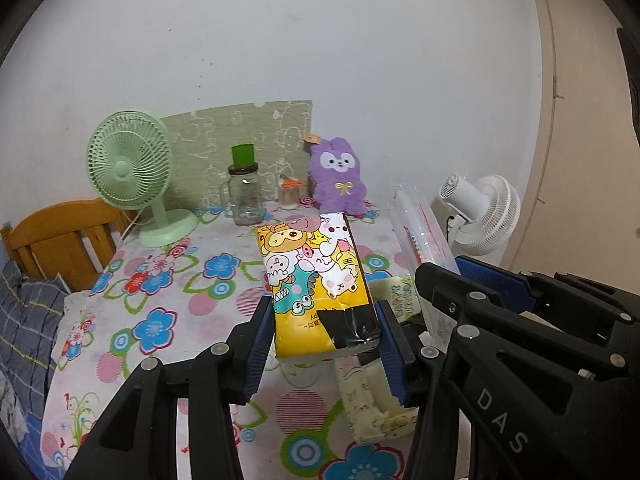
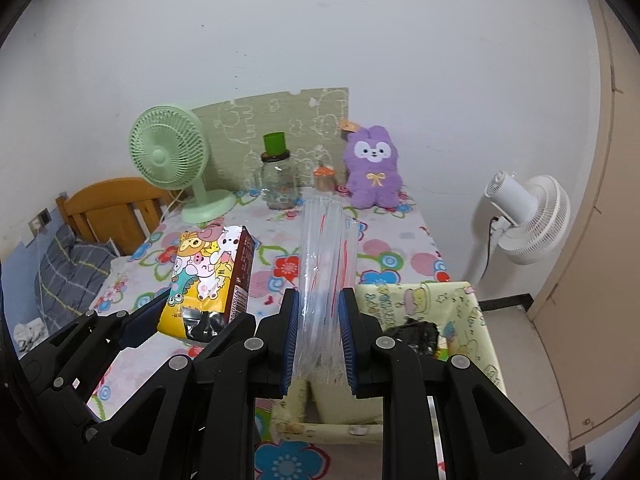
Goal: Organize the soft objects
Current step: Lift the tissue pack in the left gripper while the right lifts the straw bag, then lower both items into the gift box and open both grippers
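My left gripper (image 1: pixel 324 320) is shut on a yellow cartoon-print tissue pack (image 1: pixel 312 276) and holds it above the flowered table; the pack also shows in the right wrist view (image 2: pixel 208 276). My right gripper (image 2: pixel 319 320) is shut on a clear plastic bag pack with red lines (image 2: pixel 326 256), held upright over a pale yellow fabric storage box (image 2: pixel 460 320). The bag also shows in the left wrist view (image 1: pixel 420 236), as does the box (image 1: pixel 372 400). Something black (image 2: pixel 416 332) lies in the box. A purple plush bunny (image 1: pixel 338 178) sits at the table's back.
A green desk fan (image 1: pixel 132 168), a glass jar with a green cup on it (image 1: pixel 244 192) and a small orange-topped jar (image 1: pixel 289 192) stand at the back. A white fan (image 2: pixel 528 216) stands right of the table. A wooden bed frame (image 1: pixel 60 236) lies left.
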